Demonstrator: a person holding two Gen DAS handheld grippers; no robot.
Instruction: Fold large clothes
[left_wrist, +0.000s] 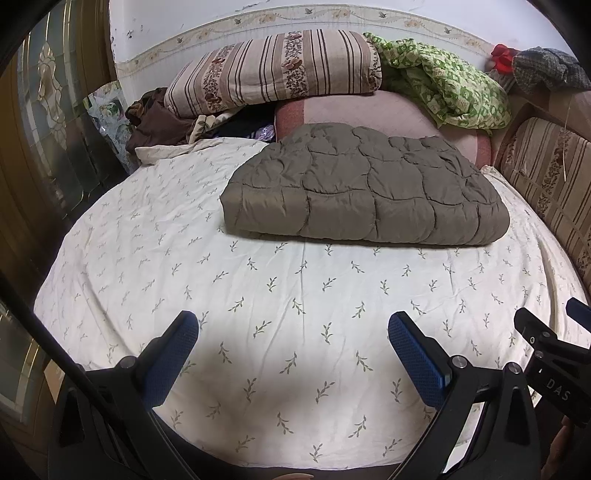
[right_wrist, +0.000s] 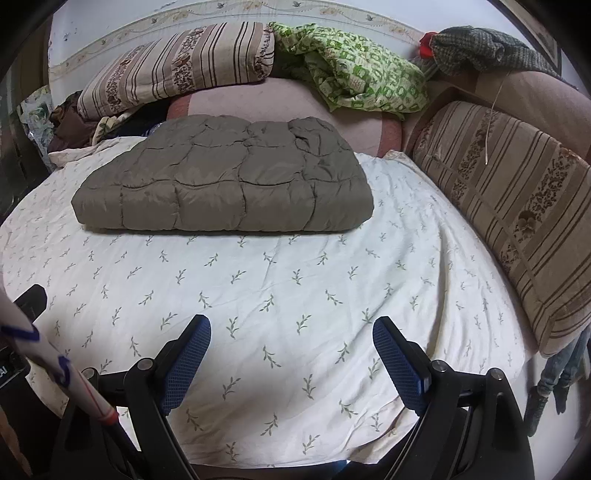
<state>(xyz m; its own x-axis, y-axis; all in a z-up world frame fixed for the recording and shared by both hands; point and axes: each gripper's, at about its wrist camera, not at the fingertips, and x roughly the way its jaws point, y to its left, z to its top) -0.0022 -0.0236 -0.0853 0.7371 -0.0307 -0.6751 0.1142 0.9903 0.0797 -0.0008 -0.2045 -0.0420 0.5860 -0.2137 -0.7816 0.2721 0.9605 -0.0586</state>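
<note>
A grey-brown quilted padded garment lies folded into a thick rectangle on the far half of the bed; it also shows in the right wrist view. My left gripper is open and empty, held above the near part of the white leaf-print sheet, well short of the garment. My right gripper is open and empty too, above the same sheet, and its black body shows at the right edge of the left wrist view.
A striped folded quilt, a green patterned cloth and a pink cushion are stacked at the bed's far end. A striped cushion lines the right side. Dark clothes lie far left. A door stands left.
</note>
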